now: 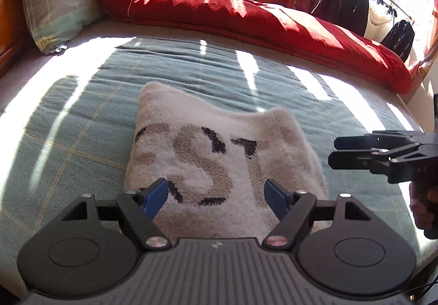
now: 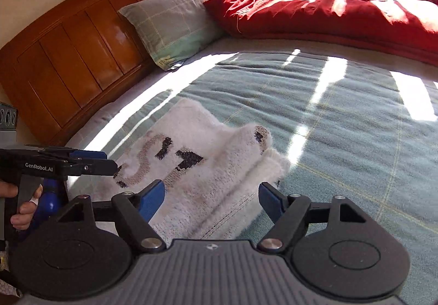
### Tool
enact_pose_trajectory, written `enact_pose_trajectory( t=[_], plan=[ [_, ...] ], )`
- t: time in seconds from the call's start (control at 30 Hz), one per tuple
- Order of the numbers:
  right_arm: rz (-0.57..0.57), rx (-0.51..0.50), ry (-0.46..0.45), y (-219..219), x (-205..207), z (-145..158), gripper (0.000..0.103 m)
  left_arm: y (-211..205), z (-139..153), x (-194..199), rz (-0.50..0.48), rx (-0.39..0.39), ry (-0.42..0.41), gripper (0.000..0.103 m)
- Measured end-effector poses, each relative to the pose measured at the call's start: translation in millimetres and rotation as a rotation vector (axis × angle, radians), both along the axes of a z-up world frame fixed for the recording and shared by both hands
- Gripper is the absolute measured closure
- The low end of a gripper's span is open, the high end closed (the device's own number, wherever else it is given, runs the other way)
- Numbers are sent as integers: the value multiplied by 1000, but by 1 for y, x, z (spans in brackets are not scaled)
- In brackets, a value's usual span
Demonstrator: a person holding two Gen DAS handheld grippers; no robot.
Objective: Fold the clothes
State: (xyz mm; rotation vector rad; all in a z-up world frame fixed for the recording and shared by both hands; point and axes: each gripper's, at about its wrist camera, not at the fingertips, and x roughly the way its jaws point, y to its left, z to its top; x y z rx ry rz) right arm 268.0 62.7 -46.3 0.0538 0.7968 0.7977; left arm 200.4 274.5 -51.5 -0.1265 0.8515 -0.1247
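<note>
Black left tool tilted over sweater

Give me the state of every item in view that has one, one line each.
white sweater: folded into a compact stack, lying flat on the bed.
left gripper: open, nothing between its fingers.
right gripper: open, nothing between its fingers.
red duvet: bunched along the far side of the bed.
pillow: propped against the headboard.
green blanket: spread flat, lightly wrinkled.

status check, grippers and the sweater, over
Left gripper open, right gripper open, both empty. White knit sweater lies folded on the green bedspread. Nothing in the way.
</note>
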Motion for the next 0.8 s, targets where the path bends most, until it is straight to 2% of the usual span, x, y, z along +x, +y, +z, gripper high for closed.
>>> enact_pose_trajectory(
  t=[0.17, 0.3, 0.43, 0.6, 0.67, 0.77, 0.8],
  plan=[
    [49, -37, -31, 16, 0, 6, 30, -39, -3, -34, -39, 65, -29, 25],
    [79, -41, -38, 25, 0, 9, 30, -53, -5, -56, 16, 163, -67, 25],
    [116, -45, -54, 35, 1, 9, 30, -62, -7, -71, 56, 147, -90, 25],
    [181, -92, -78, 57, 8, 2, 30, -71, -28, -65, 73, 140, -38, 26],
    [195, -133, -95, 64, 14, -7, 30, -74, -33, -64, 63, 161, -37, 26],
    [197, -236, -68, 67, 26, -31, 34, -77, -33, -68, 51, 162, -51, 26],
    [202, -240, -73, 65, 27, -37, 34, -78, -31, -70, 46, 162, -60, 27]
  ],
)
